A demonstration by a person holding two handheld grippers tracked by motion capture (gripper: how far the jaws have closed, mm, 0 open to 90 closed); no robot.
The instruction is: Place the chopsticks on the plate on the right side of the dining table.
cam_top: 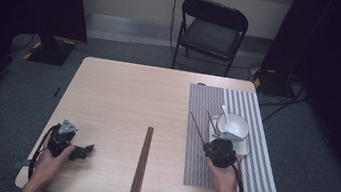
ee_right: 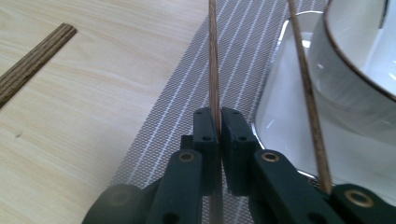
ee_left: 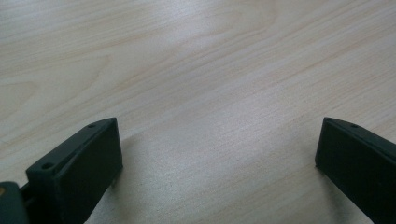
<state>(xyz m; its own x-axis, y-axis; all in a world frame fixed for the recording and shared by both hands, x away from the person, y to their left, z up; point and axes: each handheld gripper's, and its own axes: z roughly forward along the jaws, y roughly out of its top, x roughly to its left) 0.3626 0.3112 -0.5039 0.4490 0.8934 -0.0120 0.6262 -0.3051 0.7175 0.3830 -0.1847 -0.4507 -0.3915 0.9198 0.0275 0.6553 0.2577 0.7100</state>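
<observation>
Around the work
We see a black folding chair (cam_top: 212, 31) beyond the tabletop (cam_top: 123, 94), and a dark wooden strip (cam_top: 142, 161) lying near its front edge.

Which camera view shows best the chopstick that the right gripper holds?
The right gripper view: the chopstick runs up close and sharp from the shut right gripper. The high view shows it small and thin, slanting over the striped mat.
</observation>
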